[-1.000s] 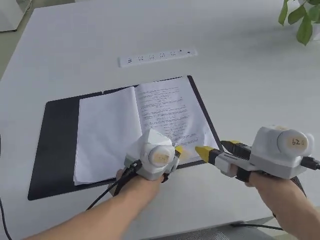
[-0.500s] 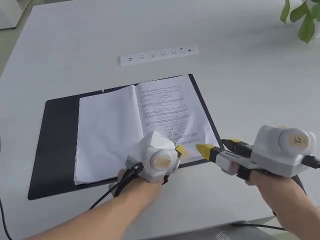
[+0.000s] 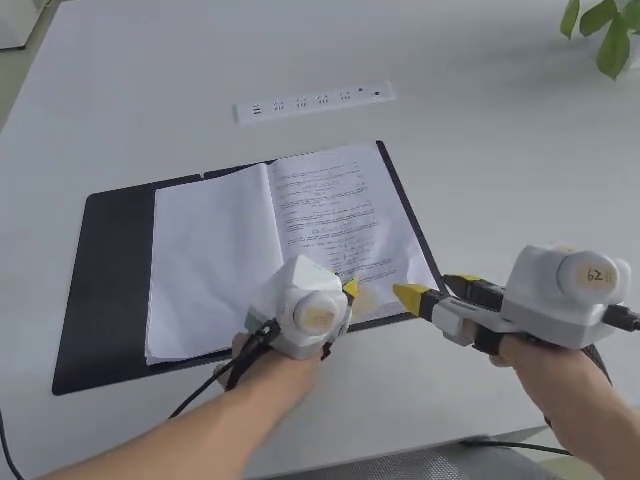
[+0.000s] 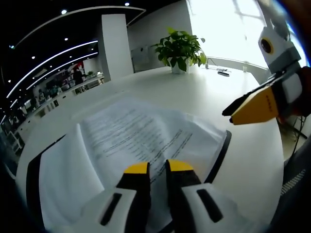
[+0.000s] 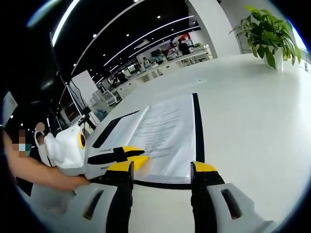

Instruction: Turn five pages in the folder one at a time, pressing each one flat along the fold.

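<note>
The black folder [image 3: 110,290] lies open on the white table. A blank white page [image 3: 210,260] is on its left and a printed page [image 3: 335,215] on its right. My left gripper [image 3: 348,290] sits at the printed page's lower right corner. In the left gripper view its yellow tips [image 4: 158,167] stand almost together over the printed page [image 4: 136,131]. Whether paper is pinched between them is unclear. My right gripper [image 3: 435,290] hovers open just right of the folder's lower corner, with nothing between its jaws [image 5: 163,167]. The left gripper [image 5: 133,155] shows to its left.
A white power strip [image 3: 315,100] lies beyond the folder. A potted plant [image 3: 605,35] stands at the far right corner. A black cable [image 3: 210,385] trails from the left gripper toward the table's near edge.
</note>
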A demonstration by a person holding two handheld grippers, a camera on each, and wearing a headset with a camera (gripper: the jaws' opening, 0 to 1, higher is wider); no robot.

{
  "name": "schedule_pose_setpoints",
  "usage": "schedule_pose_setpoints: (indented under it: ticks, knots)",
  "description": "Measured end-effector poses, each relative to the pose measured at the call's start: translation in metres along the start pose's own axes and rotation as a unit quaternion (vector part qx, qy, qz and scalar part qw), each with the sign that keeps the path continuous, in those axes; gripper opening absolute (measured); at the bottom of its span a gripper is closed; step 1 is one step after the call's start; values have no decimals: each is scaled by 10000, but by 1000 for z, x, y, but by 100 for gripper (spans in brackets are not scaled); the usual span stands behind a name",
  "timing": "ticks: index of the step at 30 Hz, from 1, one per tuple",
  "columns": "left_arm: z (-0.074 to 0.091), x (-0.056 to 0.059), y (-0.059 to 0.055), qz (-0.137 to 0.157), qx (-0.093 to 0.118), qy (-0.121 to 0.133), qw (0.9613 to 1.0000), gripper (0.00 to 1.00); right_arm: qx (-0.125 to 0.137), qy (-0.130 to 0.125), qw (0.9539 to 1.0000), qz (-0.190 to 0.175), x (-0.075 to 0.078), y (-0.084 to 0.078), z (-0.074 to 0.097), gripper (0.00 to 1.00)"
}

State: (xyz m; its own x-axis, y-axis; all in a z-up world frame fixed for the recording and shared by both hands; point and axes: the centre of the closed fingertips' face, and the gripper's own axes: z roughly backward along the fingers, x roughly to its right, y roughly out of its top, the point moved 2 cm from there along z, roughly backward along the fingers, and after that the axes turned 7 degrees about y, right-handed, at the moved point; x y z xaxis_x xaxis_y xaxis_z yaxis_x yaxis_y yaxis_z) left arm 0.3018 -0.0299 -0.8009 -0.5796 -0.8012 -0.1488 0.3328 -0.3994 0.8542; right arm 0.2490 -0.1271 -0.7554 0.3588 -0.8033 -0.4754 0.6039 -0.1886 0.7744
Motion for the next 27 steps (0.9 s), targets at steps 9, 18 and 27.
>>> schedule_pose_setpoints:
  ticks: [9,18,27]
  knots:
    - [1,0,-1,193,11,21,9998,10,-2,6,10000,39,3,2,-9,41]
    - [1,0,-1,238,16,26,9997,11,13,-65,9994,-342,20,-3,-16,36]
    - [2,0,-1,283,18,32,9996,11,-20,-62,9984,-567,23,-10,-17,32]
